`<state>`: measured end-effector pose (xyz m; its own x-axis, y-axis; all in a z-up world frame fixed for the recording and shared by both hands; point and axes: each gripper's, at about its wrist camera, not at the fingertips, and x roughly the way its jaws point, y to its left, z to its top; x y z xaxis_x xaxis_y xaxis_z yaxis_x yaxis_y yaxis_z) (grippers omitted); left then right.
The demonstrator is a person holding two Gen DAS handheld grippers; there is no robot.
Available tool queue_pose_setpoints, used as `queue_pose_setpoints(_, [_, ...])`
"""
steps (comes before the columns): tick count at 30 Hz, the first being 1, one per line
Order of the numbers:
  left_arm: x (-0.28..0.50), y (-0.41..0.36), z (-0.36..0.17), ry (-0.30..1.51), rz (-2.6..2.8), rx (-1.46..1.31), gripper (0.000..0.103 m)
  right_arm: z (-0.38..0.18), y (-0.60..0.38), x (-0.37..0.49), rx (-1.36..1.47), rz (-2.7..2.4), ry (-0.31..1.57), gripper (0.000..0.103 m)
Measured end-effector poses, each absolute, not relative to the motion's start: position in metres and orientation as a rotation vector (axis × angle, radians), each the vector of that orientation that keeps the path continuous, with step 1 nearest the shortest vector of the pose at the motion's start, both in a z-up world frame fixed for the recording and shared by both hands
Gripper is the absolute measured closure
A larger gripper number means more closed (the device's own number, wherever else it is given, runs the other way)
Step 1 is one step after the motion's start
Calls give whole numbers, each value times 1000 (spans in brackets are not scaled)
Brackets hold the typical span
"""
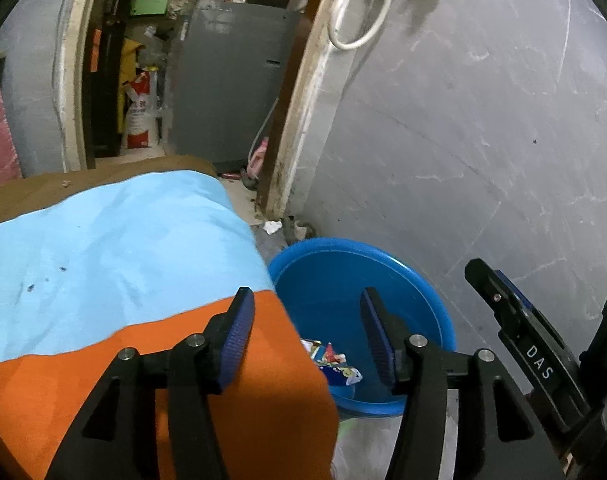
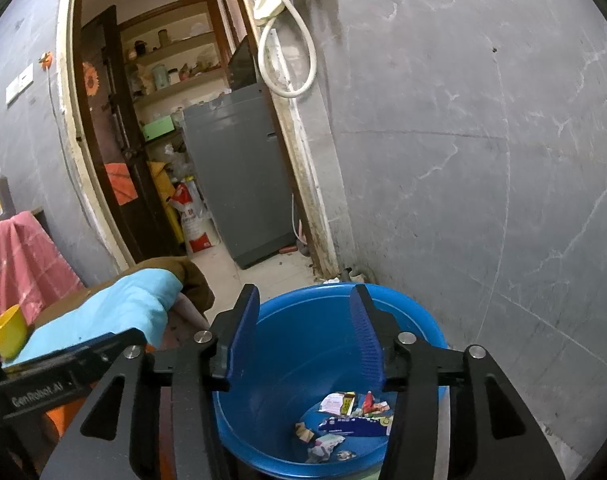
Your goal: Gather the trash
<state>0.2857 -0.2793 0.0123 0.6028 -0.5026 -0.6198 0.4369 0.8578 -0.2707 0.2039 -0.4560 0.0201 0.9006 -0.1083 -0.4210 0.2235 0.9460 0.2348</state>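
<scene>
A blue plastic bucket point(image 2: 415, 320) stands on the floor by the grey wall, with several wrappers and paper scraps point(image 2: 349, 420) at its bottom. My right gripper point(image 2: 307, 336) is open and empty, held above the bucket's mouth. My left gripper point(image 1: 307, 336) is open and empty, over the table edge next to the bucket point(image 1: 343, 264); some wrappers point(image 1: 335, 364) show inside. The right gripper's body point(image 1: 535, 344) shows at the lower right of the left wrist view.
A table covered with a light blue cloth point(image 1: 115, 252) and an orange cloth point(image 1: 259, 392) stands left of the bucket. A yellow bowl point(image 2: 7, 332) sits on it. A white scrap point(image 1: 272, 226) lies on the floor by the doorway. A grey appliance point(image 2: 239, 176) stands beyond.
</scene>
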Motion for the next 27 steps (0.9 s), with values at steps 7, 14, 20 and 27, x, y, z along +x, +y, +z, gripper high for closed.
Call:
queue_pose_setpoints(7, [279, -255, 23, 719, -515, -98, 46, 30, -443, 197, 234, -159, 387, 34])
queue_pose_setpoints(14, [263, -229, 35, 652, -478, -107, 26, 36, -432, 191, 198, -152, 360, 15])
queue_pose_setpoints(20, [251, -207, 41, 607, -428, -97, 15, 40, -422, 181, 183, -170, 341, 0])
queue_pose_setpoints(27, [222, -186, 41, 547, -386, -54, 4, 45, -414, 160, 140, -180, 313, 0])
